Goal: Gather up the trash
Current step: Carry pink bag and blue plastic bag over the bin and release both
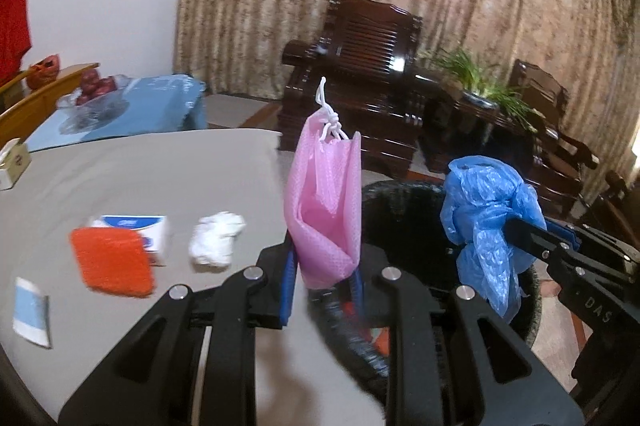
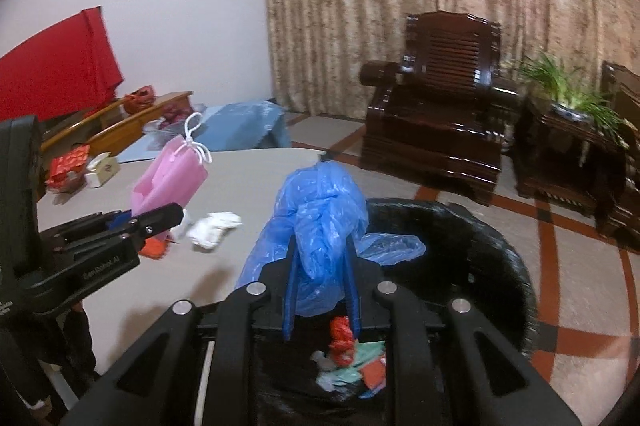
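With my left gripper [image 1: 326,266] pinching the pink bag [image 1: 324,209] at the table's [image 1: 140,165] edge and my right gripper [image 2: 322,290] clamped on the blue plastic bag [image 2: 320,209] over the black bin [image 2: 500,246], I judged releasing squarely above its opening was best.
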